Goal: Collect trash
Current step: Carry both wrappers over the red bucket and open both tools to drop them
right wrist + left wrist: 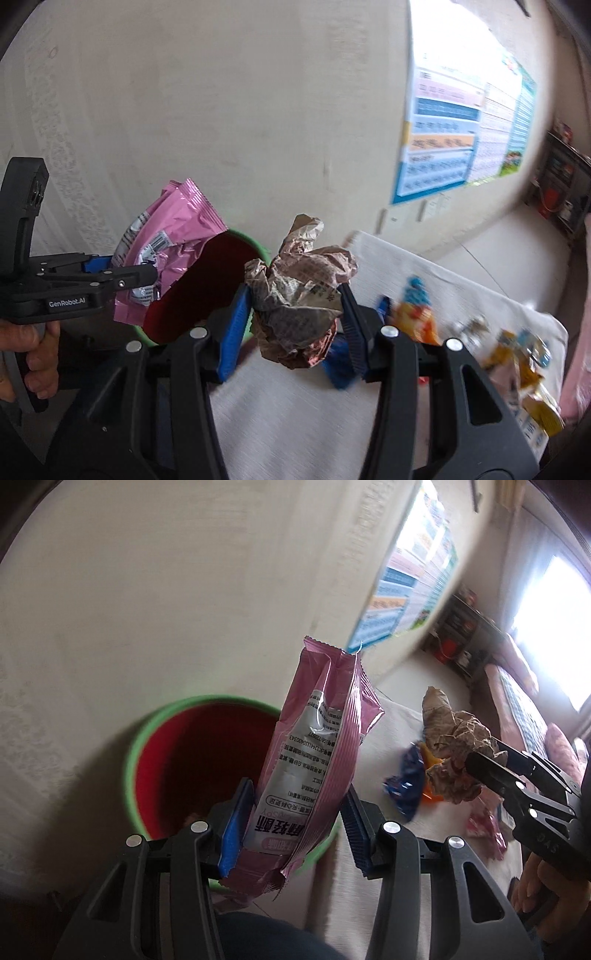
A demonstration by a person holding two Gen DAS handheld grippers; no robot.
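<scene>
Two pieces of trash are up in the air, one in each claw. Clamped between the blue pads of the left gripper (295,823) is a pink wrapper (314,768), glossy and striped along its crimped edges, with a silver-white printed panel and a barcode; it stands nearly upright, its top toward 12 o'clock. At 9 o'clock from it sits the bin (140,746), green-rimmed and red inside. The right gripper (295,328) is pinched on a crumpled paper ball (299,291), brownish newsprint, wrinkled and lumpy, with the bin (207,280) at its 9 o'clock. More wrappers (417,314) lie on the white cloth (295,424) at 3 o'clock.
</scene>
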